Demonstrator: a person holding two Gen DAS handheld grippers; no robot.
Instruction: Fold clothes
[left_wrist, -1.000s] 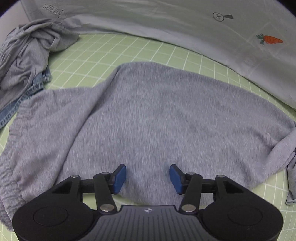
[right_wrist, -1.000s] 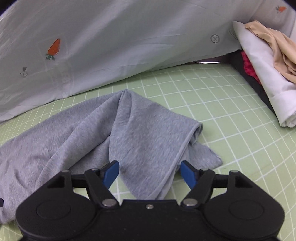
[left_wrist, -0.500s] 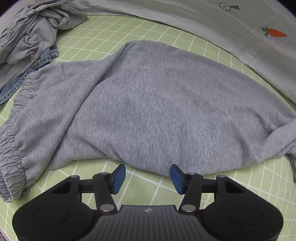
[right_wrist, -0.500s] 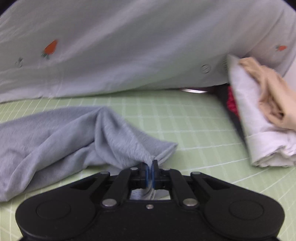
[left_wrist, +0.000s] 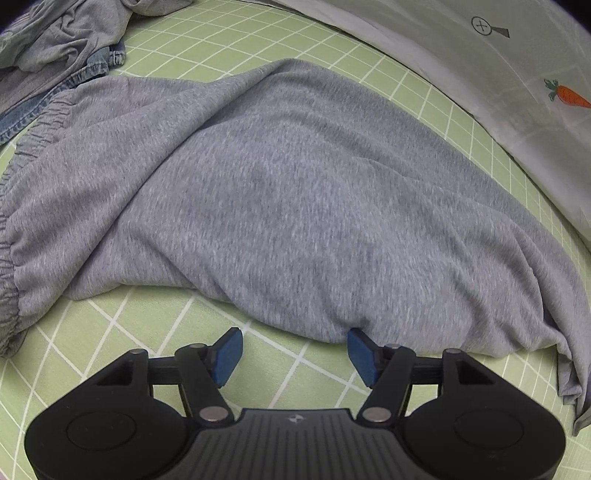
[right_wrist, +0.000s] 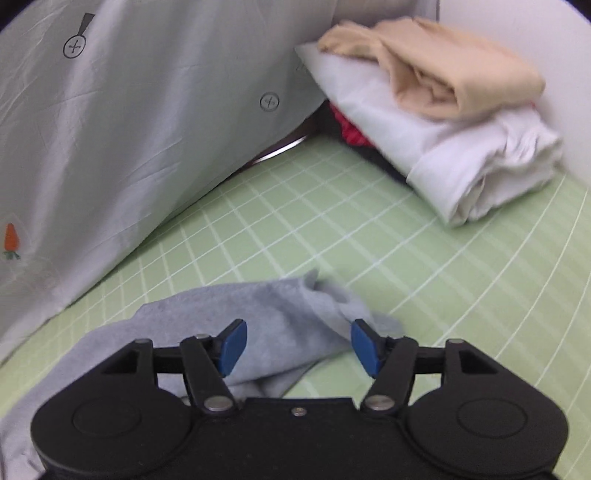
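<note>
Left wrist view: one grey sweatpants (left_wrist: 295, 199) spread on one green grid mat (left_wrist: 147, 332); left gripper (left_wrist: 293, 354) released, at its near edge. Right wrist view — right gripper (right_wrist: 295, 345) likewise released, above one pant end (right_wrist: 280, 317); one folded stack (right_wrist: 454, 122) beyond.

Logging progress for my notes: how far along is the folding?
Done: a stack of white and beige folded clothes sits at the mat's far right. In hand: nothing; the left gripper and right gripper are both open over the gray pants, which lie rumpled and unfolded. Left: folding those pants, then the heap of gray cloth and denim at far left.
</note>
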